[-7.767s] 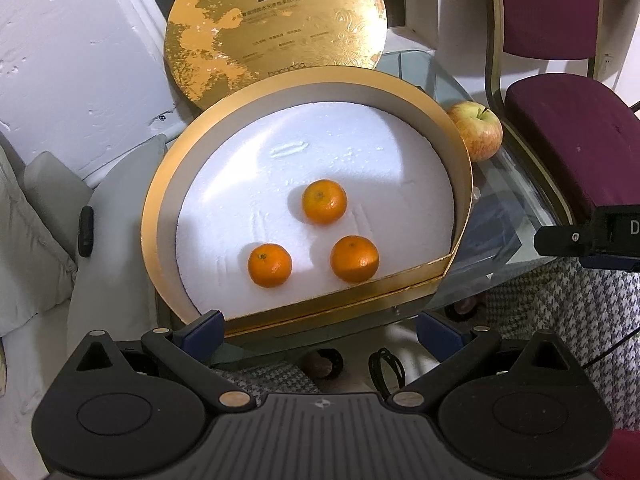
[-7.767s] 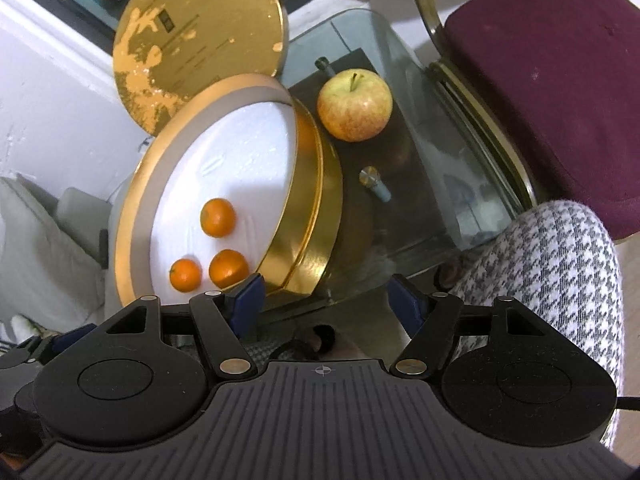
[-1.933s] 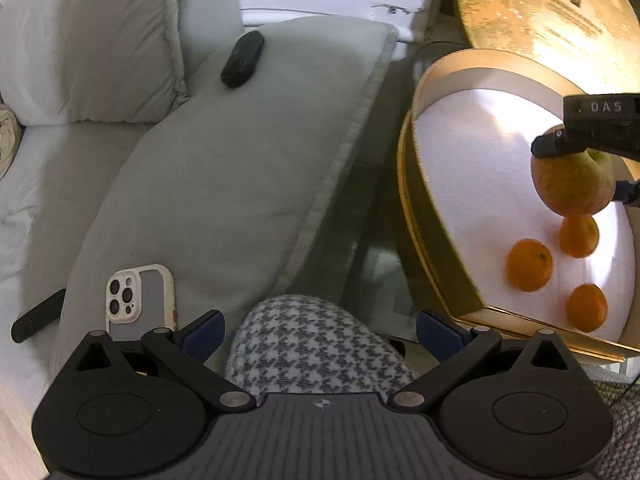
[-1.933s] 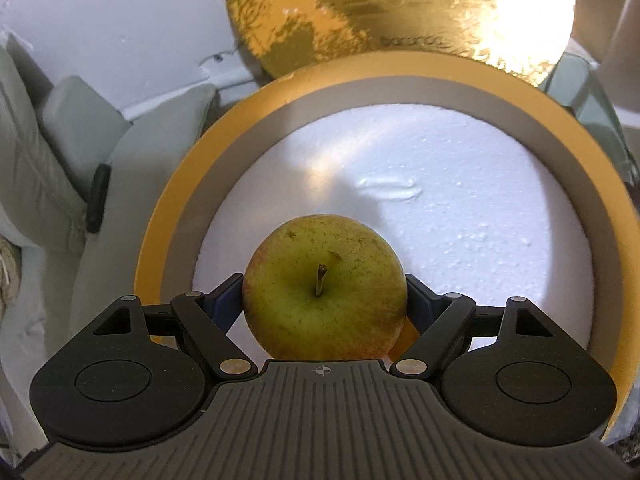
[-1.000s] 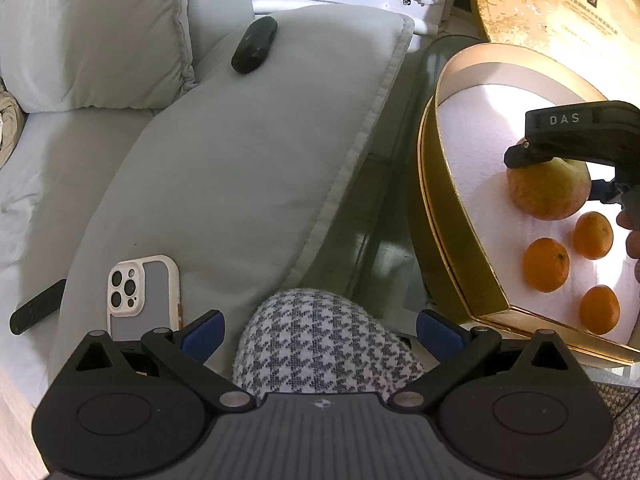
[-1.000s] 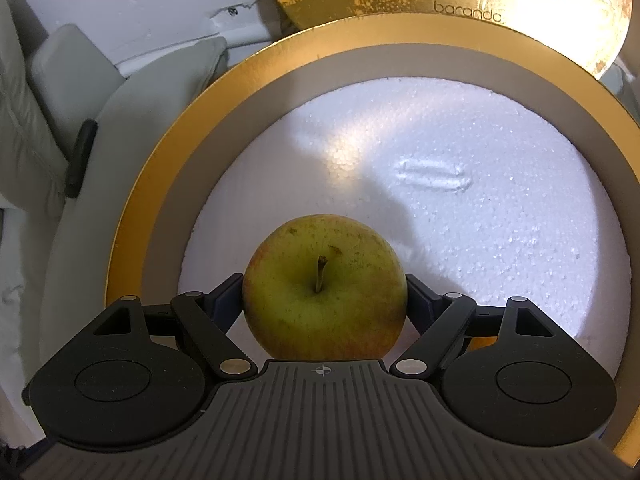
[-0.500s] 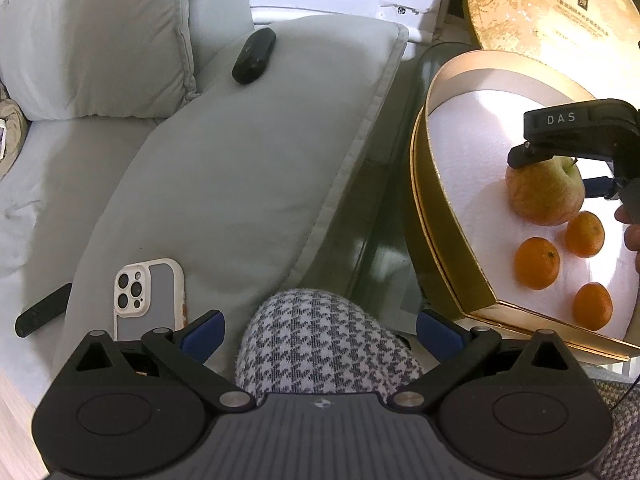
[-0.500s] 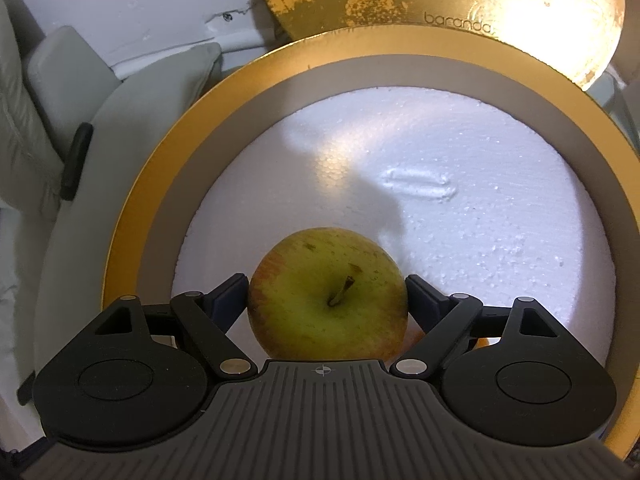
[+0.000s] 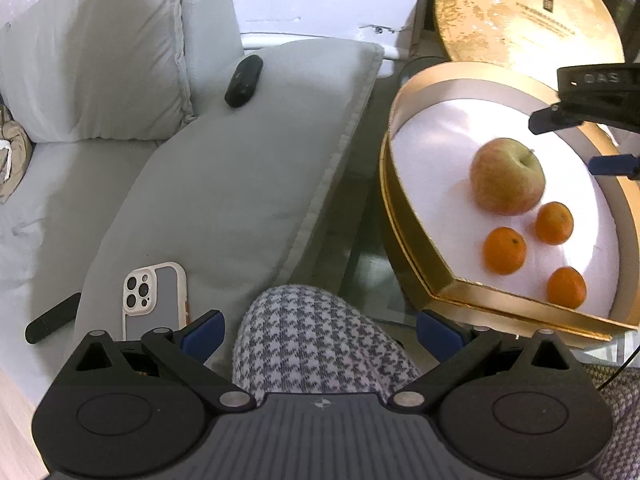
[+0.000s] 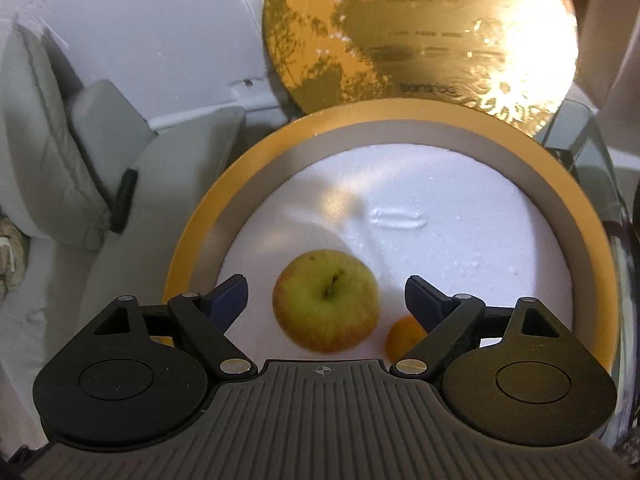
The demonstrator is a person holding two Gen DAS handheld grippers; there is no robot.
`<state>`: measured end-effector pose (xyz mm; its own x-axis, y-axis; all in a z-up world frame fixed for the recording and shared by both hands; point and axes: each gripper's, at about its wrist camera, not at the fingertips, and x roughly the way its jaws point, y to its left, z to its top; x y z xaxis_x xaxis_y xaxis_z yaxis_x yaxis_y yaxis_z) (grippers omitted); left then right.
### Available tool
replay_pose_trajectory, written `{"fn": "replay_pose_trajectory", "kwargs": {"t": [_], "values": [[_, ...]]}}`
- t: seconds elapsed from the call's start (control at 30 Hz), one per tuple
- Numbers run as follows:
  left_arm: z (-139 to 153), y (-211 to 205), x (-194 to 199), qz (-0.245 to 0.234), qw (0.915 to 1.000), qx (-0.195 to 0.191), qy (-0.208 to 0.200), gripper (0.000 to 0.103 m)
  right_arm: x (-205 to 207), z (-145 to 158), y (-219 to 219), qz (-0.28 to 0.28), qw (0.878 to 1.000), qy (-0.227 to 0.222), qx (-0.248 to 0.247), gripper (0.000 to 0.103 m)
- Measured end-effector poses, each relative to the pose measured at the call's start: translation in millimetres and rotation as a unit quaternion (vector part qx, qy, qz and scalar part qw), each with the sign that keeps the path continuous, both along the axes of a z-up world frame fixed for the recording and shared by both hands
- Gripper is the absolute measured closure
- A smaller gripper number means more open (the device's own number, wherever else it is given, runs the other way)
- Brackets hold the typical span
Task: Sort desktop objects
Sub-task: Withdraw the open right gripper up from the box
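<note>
Now the apple (image 10: 326, 300) sits free in the box (image 10: 592, 216) near its front edge, beside what look like oranges (image 9: 504, 251); right gripper (image 10: 326, 300) has just opened wide, holding nothing, left gripper (image 9: 320, 330) too.

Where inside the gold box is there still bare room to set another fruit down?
The far half of the white foam, between the apple and the gold box rim by the leaning lid, is bare. The near end is crowded: three oranges sit close beside the apple.
</note>
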<state>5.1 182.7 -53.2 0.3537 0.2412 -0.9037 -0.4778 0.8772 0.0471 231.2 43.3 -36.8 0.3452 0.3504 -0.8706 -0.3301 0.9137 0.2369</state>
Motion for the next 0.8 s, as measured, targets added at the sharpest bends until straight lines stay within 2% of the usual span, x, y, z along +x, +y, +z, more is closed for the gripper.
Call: {"fn": "replay_pose_trajectory", "kwargs": {"t": [0.47, 0.8], "values": [[11, -45, -4, -0.051, 0.9983, 0.029, -0.001, 0.001, -85, 22, -91, -0.015, 0.999, 0.004, 0.052, 0.013], [13, -88, 5, -0.106, 0.9929, 0.053, 0.013, 0.001, -129, 27, -151, -0.035, 0.997, -0.022, 0.067, 0.011]]}}
